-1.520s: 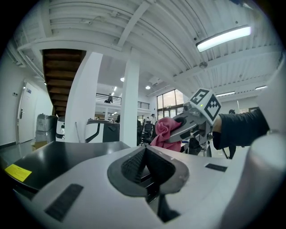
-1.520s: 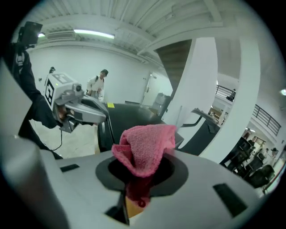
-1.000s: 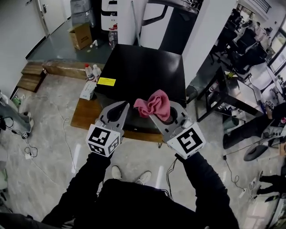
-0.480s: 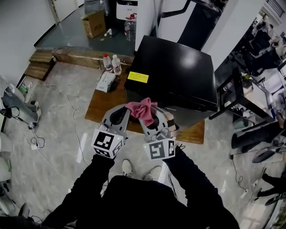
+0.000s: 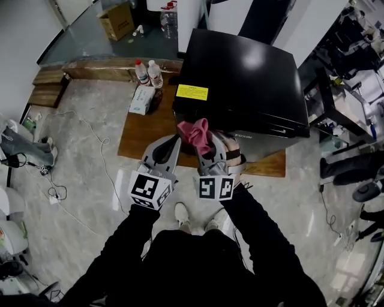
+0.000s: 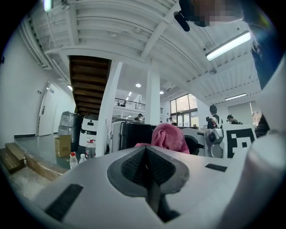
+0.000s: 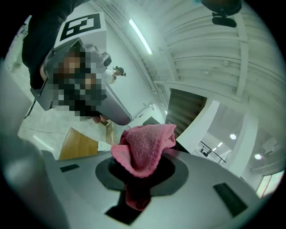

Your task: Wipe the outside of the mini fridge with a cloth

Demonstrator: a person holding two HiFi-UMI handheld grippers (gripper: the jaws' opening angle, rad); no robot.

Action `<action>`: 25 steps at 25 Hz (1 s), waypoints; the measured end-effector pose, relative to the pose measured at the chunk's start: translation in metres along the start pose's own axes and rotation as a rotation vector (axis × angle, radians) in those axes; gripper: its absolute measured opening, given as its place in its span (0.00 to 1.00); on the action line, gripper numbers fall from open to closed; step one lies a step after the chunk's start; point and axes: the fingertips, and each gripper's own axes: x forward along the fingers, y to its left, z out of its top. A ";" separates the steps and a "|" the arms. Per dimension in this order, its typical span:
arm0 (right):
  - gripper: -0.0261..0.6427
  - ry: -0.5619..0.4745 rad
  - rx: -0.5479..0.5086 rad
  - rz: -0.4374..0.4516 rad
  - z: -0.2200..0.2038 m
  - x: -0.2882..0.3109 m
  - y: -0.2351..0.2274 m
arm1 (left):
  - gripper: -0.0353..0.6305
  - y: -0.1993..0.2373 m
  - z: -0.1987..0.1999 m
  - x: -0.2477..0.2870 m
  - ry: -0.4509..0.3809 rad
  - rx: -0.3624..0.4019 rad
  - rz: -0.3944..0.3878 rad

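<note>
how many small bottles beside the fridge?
2. The red-capped bottle and the second bottle stand side by side at the far corner of the wooden board, beyond the white packet. A larger bottle stands farther back; the mini fridge may hide others.

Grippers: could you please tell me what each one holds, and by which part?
The right gripper clamps the pink cloth by its bunched lower end. The left gripper is shut and empty.
</note>
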 end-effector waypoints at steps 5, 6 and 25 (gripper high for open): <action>0.18 0.001 -0.079 -0.032 -0.017 0.005 0.021 | 0.06 0.001 -0.026 0.010 0.017 -0.005 -0.029; 0.18 0.006 -0.086 -0.025 -0.023 0.006 0.028 | 0.06 0.001 -0.034 0.012 0.022 -0.007 -0.034; 0.18 0.179 -0.130 0.208 -0.175 0.024 0.199 | 0.06 0.003 -0.255 0.040 0.215 -0.115 -0.079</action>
